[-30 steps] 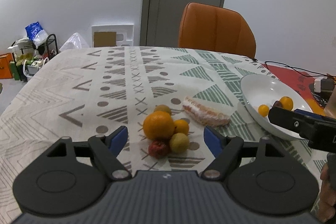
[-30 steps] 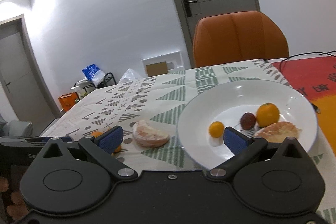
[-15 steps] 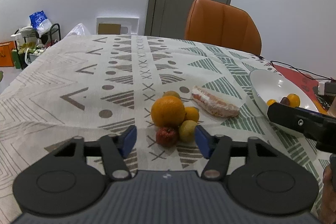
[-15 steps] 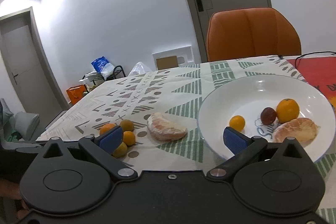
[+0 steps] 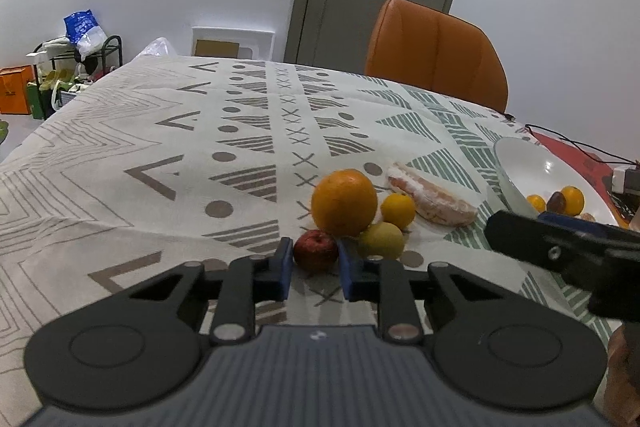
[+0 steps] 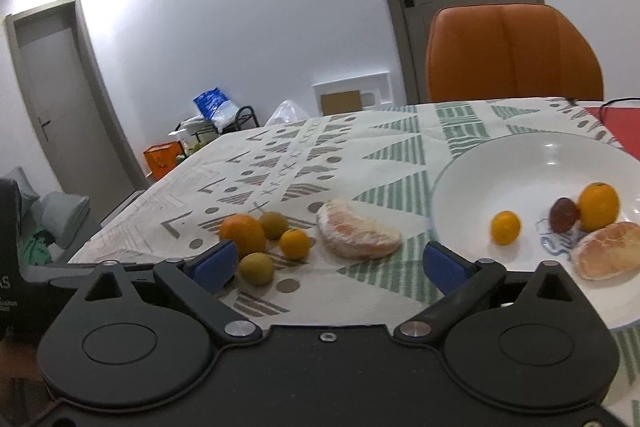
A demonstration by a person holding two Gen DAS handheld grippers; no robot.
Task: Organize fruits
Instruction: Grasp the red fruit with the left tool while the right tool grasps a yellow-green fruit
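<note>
left gripper [image 5: 313,266] is sitting low over the table [image 5: 120,155], its blue fingers [image 5: 283,267] closing in on either side of a small red fruit [image 5: 315,249]; whether the pads are already pressing on it i cannot tell. that red fruit is lying at the near edge of a cluster, touching a large orange [image 5: 344,202], with a yellow-green fruit [image 5: 382,240] just beside it and a small yellow-orange fruit [image 5: 397,209] behind. a peeled citrus segment [image 5: 430,199] is resting near the cluster, between it and the white plate [image 6: 500,163]. right gripper [image 6: 326,265] is hovering with its jaws spread wide apart, holding nothing. on the plate are lying a small orange fruit [image 6: 505,227], a dark red fruit [image 6: 563,214], an orange [image 6: 598,206] and another peeled segment [image 6: 608,254].
</note>
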